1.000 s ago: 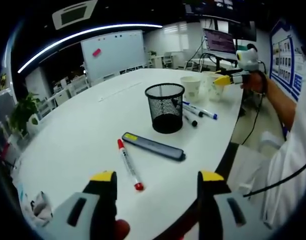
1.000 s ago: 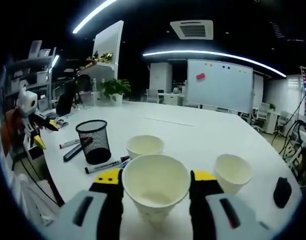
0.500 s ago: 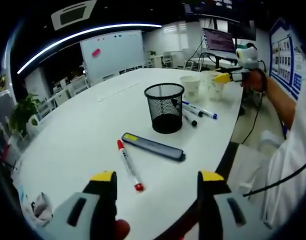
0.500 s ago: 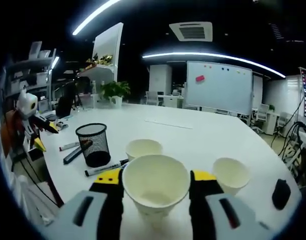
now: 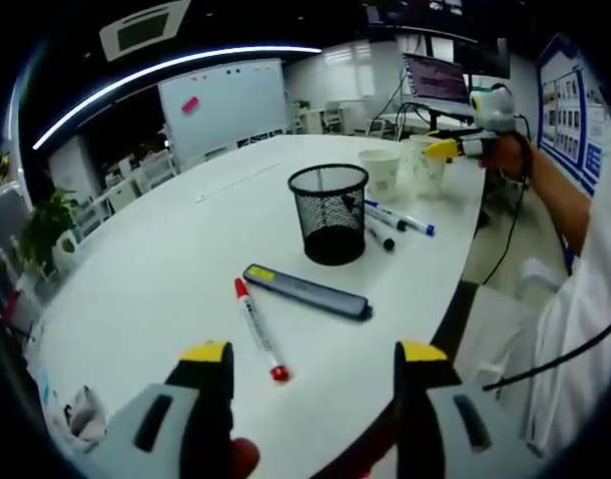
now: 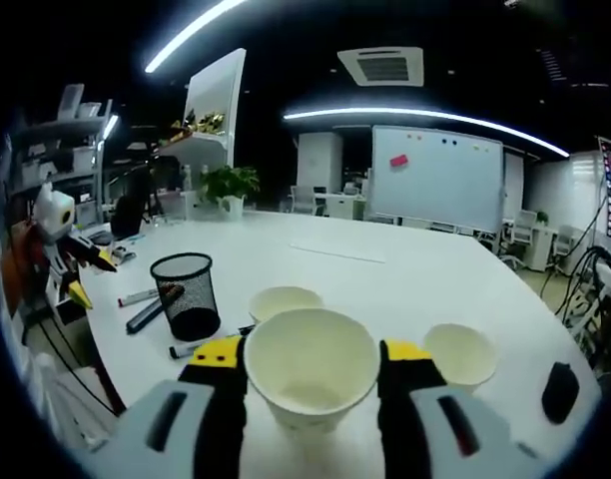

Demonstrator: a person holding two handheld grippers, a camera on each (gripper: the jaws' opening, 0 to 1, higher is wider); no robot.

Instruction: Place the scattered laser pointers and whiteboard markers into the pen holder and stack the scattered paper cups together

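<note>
Right now the right gripper (image 6: 310, 374) is clamping a paper cup (image 6: 310, 364) between its jaws, lifted for stacking, with two more cups (image 6: 285, 301) just ahead. Meanwhile the left gripper (image 5: 312, 359) is hovering, jaws apart, above the red marker (image 5: 258, 327) and laser pointer (image 5: 306, 291), the mesh pen holder (image 5: 329, 214) beyond.

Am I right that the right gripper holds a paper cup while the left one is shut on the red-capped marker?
Not quite. In the left gripper view, the left gripper is open and empty; the red-capped marker lies on the table ahead of it. The right gripper does hold a paper cup.
</note>
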